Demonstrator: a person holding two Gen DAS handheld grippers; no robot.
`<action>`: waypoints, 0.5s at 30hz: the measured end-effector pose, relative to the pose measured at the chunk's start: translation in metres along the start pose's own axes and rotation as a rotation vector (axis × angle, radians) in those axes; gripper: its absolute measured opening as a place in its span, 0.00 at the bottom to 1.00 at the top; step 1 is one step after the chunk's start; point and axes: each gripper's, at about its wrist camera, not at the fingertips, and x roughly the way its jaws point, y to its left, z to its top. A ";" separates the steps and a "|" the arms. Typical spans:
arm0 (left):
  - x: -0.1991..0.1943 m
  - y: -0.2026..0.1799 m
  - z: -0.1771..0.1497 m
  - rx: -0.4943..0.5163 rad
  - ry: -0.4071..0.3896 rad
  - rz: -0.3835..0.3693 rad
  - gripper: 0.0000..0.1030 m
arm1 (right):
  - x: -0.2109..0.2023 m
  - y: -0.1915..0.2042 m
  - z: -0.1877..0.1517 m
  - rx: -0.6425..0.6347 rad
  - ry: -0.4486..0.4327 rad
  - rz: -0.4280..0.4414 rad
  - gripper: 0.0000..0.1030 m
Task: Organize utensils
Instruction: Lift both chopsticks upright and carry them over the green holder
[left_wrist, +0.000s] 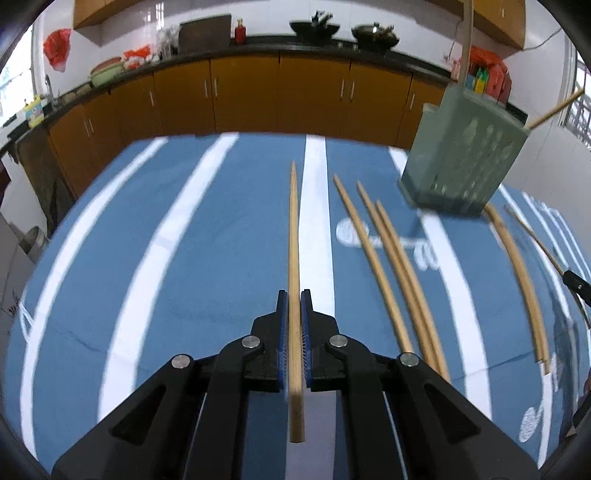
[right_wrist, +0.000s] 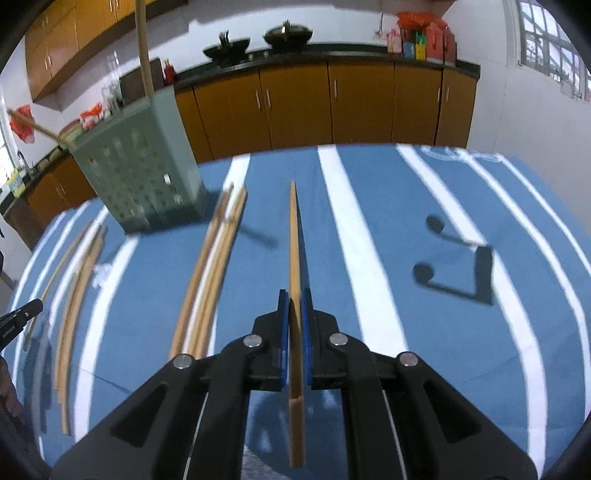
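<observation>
Pickup looks done: one chopstick (left_wrist: 294, 280) is pinched in the left hand-held gripper (left_wrist: 294, 295), another chopstick (right_wrist: 294, 280) in the right hand-held gripper (right_wrist: 294, 295). Both probably get dropped into the green holder (right_wrist: 144, 166) next; several others are left on the table (left_wrist: 184, 258).

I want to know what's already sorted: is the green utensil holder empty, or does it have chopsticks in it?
Not empty. Two chopsticks stick out of the green utensil holder: one nearly upright, one leaning sideways over the rim.

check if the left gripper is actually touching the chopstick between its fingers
Touching. In the left wrist view the left gripper has both blue pads pressed against the chopstick, with no gap on either side.
</observation>
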 end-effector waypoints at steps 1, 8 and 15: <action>-0.006 0.001 0.004 -0.002 -0.017 -0.002 0.07 | -0.006 -0.001 0.004 0.003 -0.018 0.001 0.08; -0.049 0.010 0.033 -0.042 -0.144 -0.040 0.07 | -0.051 -0.005 0.032 0.016 -0.166 0.018 0.08; -0.075 0.010 0.054 -0.063 -0.237 -0.066 0.07 | -0.067 0.000 0.046 0.005 -0.227 0.031 0.08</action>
